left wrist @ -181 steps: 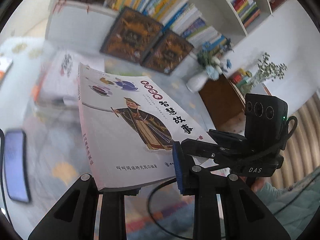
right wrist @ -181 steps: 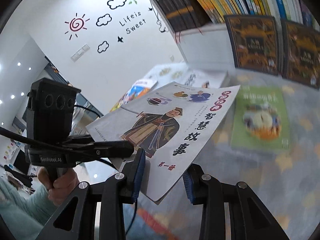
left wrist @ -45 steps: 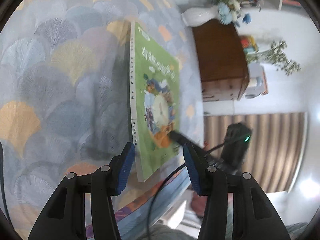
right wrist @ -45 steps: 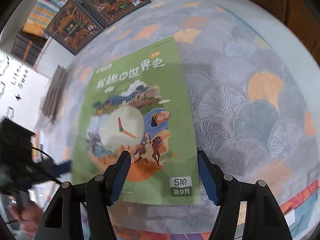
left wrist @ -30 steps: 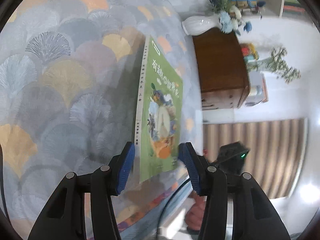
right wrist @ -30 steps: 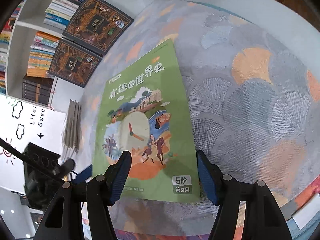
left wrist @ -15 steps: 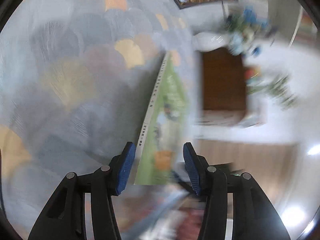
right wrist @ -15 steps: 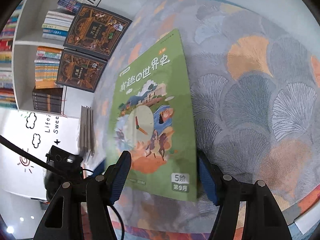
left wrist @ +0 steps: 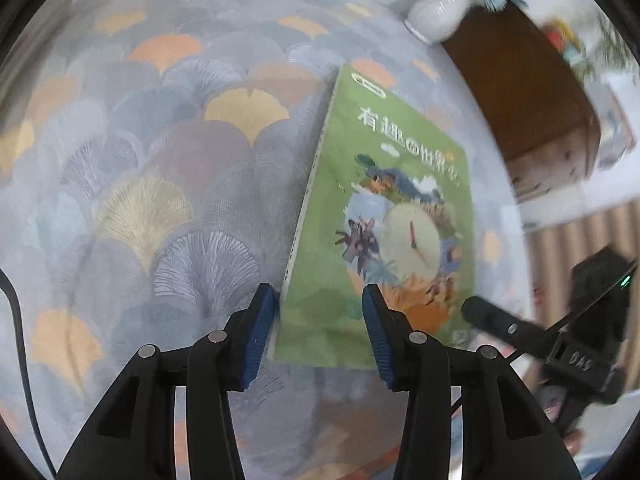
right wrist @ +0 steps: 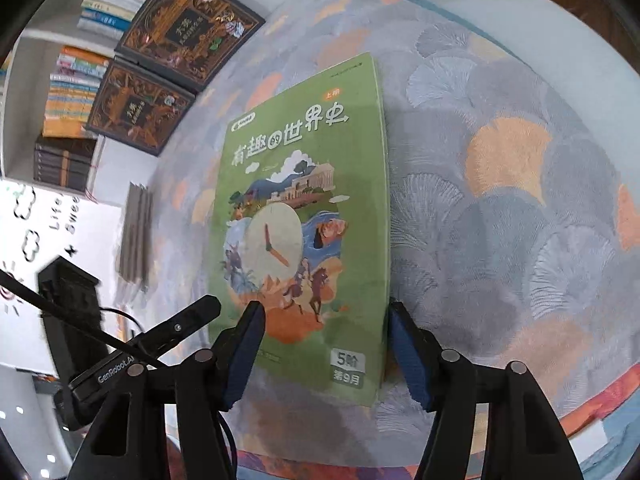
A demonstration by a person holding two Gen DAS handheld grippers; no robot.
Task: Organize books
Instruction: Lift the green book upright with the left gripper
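Beside the green book point(right wrist: 304, 216), only the right view shows dark books point(right wrist: 188, 28); both tongs closing, ungripped.

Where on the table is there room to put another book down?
Bare patterned tablecloth lies on the side of the green book away from the shelf, and toward the two dark ornate books. The near edge, by both hand-held grippers, is crowded.

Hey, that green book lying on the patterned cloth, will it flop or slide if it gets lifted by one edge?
The green book looks thin and softcover, so it will probably sag if held by one edge. It seems light for its area. Lying flat on the textured cloth, it likely drags rather than slides freely.
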